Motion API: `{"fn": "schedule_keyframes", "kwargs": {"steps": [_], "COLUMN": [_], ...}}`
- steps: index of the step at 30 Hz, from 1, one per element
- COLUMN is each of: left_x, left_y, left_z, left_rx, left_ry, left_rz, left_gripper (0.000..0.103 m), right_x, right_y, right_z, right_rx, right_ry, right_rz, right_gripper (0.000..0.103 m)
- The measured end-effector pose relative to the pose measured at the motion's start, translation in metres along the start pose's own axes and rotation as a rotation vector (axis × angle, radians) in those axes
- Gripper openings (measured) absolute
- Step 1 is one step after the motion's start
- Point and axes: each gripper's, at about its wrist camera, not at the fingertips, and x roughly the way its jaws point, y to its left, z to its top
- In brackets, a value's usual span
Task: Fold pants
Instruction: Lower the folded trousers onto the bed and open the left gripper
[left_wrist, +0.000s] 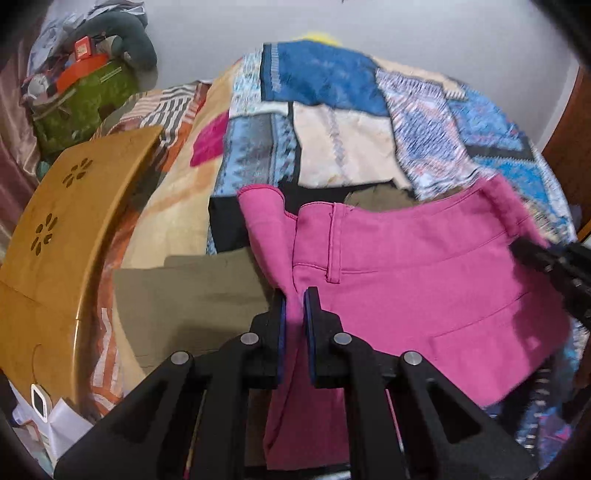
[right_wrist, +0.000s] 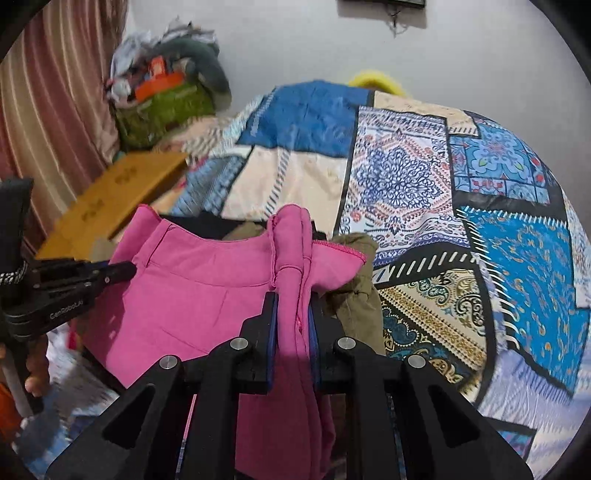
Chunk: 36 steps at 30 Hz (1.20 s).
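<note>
The pink pants (left_wrist: 406, 273) hang in the air by the waistband, stretched between both grippers above the bed. My left gripper (left_wrist: 294, 299) is shut on one end of the waistband. My right gripper (right_wrist: 292, 302) is shut on the other end, with bunched pink cloth (right_wrist: 207, 302) between its pads. The right gripper shows at the right edge of the left wrist view (left_wrist: 554, 262), and the left gripper at the left edge of the right wrist view (right_wrist: 74, 280). The legs hang down out of sight.
A patchwork bedspread (right_wrist: 424, 177) covers the bed. Olive-green clothes (left_wrist: 192, 299) lie under the pants. A wooden lap table (left_wrist: 70, 229) lies at the left. A green bag with clutter (right_wrist: 162, 107) stands by the wall and curtain (right_wrist: 55, 92).
</note>
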Motion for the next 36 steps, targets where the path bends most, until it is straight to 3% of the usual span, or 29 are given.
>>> {"fn": "schedule_keyframes", "kwargs": {"steps": [6, 8, 10, 13, 15, 20, 27, 36], "left_x": [0.004, 0.001, -0.008, -0.029, -0.051, -0.125, -0.249, -0.385], "left_y": [0.004, 0.008, 0.014, 0.019, 0.019, 0.007, -0.024, -0.047], "left_z": [-0.003, -0.003, -0.003, -0.005, -0.006, -0.013, -0.032, -0.092], "left_rx": [0.020, 0.020, 0.017, 0.017, 0.021, 0.037, 0.075, 0.094], "left_ry": [-0.004, 0.002, -0.006, -0.020, -0.038, -0.129, -0.323, -0.612], "left_rz": [0.075, 0.113, 0.137, 0.139, 0.114, 0.035, -0.041, -0.052], "left_gripper": [0.025, 0.045, 0.052, 0.052, 0.052, 0.053, 0.056, 0.057], "right_x": [-0.005, -0.008, -0.016, -0.034, -0.057, -0.118, -0.224, -0.328], "right_y": [-0.009, -0.016, -0.023, -0.026, -0.022, -0.010, 0.028, 0.084], "right_z": [0.000, -0.001, -0.003, -0.006, -0.009, -0.011, -0.020, -0.057], "right_rx": [0.010, 0.027, 0.058, 0.070, 0.059, 0.054, 0.041, -0.020], "right_ry": [-0.014, -0.003, 0.012, 0.014, -0.014, -0.132, -0.353, -0.592], "right_rz": [-0.079, -0.101, -0.096, -0.085, -0.084, -0.052, 0.026, 0.072], "right_gripper": [0.016, 0.018, 0.019, 0.025, 0.036, 0.036, 0.036, 0.036]}}
